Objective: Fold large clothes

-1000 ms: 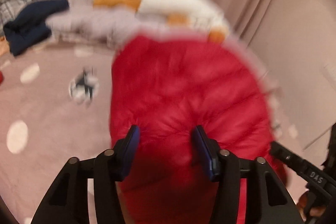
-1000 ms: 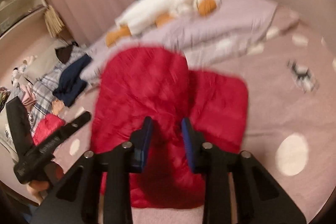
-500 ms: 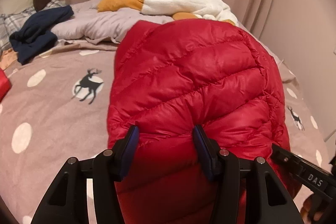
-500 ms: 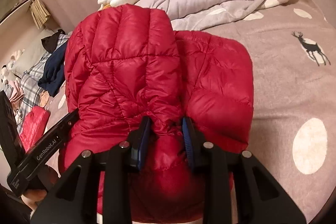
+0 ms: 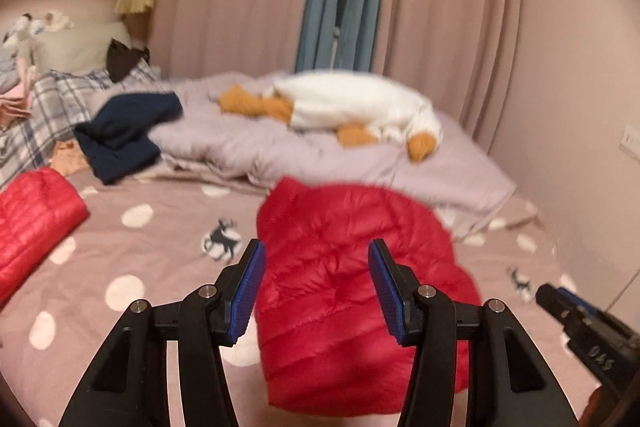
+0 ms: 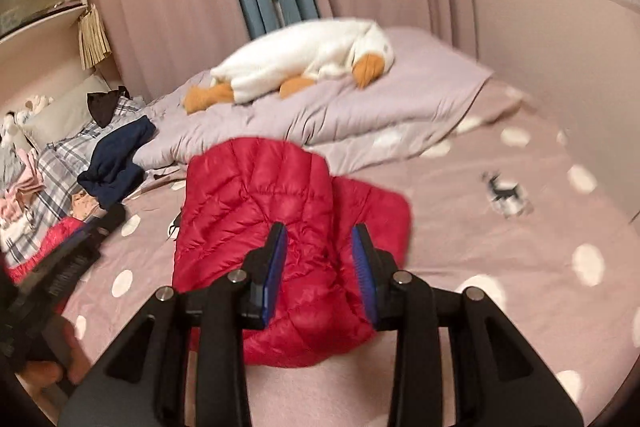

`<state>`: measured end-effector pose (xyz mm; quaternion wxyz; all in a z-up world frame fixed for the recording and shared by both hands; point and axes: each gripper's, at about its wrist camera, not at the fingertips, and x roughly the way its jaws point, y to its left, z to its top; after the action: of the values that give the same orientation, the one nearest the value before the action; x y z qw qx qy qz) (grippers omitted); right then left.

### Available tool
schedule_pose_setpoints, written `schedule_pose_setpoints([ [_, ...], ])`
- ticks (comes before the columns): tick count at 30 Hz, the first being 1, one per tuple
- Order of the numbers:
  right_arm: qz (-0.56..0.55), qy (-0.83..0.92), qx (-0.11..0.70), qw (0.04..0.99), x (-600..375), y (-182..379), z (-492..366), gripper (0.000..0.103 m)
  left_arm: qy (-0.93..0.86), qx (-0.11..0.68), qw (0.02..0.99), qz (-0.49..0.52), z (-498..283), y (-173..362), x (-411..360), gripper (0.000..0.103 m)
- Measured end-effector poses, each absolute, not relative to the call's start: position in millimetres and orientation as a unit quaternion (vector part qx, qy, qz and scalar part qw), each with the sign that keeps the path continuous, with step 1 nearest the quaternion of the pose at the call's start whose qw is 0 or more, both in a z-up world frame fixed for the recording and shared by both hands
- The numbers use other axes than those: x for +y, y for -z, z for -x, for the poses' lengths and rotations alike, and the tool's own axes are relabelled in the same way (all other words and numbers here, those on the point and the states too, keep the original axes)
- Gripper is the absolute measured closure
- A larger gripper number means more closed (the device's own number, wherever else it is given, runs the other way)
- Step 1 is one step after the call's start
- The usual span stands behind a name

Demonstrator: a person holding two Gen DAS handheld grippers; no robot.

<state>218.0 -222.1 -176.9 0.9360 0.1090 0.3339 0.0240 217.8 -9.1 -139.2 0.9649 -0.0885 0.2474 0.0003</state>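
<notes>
folded red down jacket (image 5: pixel 352 291) flat on bedspread (image 5: pixel 152 267), long axis toward pillows

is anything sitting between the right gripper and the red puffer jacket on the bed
Nothing visible does. The right gripper hangs open above the red puffer jacket, with only air between them. The plush goose and navy garment lie farther back.

Left hand-held gripper (image 5: pixel 316 267) hangs in the air, tilted downward, jaws apart with nothing pinched between the blue pads (image 5: pixel 248 291). Right hand-held gripper (image 6: pixel 319 251) angles down too, its jaws just opening, standing apart and empty. A thumb and fingers (image 6: pixel 60 367) wrap the left handle.
</notes>
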Motion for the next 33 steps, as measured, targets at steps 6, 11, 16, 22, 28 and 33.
schedule_pose_setpoints([
  [6,-0.103,-0.035,0.290,0.951,-226,143,-174,0.068,-0.019,0.205,0.975,0.085,-167,105,2,0.050],
  [11,-0.087,-0.038,0.259,0.961,-224,125,-139,0.063,-0.004,0.189,0.976,0.108,-143,98,10,0.050],
  [16,-0.082,-0.051,0.235,0.967,-224,116,-117,0.057,0.004,0.162,0.983,0.090,-126,92,6,0.050],
  [22,-0.089,-0.047,0.213,0.972,-230,112,-105,0.048,-0.003,0.176,0.981,0.084,-126,95,4,0.038],
  [28,-0.120,-0.038,0.215,0.968,-238,113,-103,0.001,0.031,0.168,0.976,0.136,-120,95,14,0.001],
  [33,-0.137,-0.028,0.212,0.967,-242,113,-97,0.000,0.022,0.193,0.976,0.093,-121,98,3,0.001],
])
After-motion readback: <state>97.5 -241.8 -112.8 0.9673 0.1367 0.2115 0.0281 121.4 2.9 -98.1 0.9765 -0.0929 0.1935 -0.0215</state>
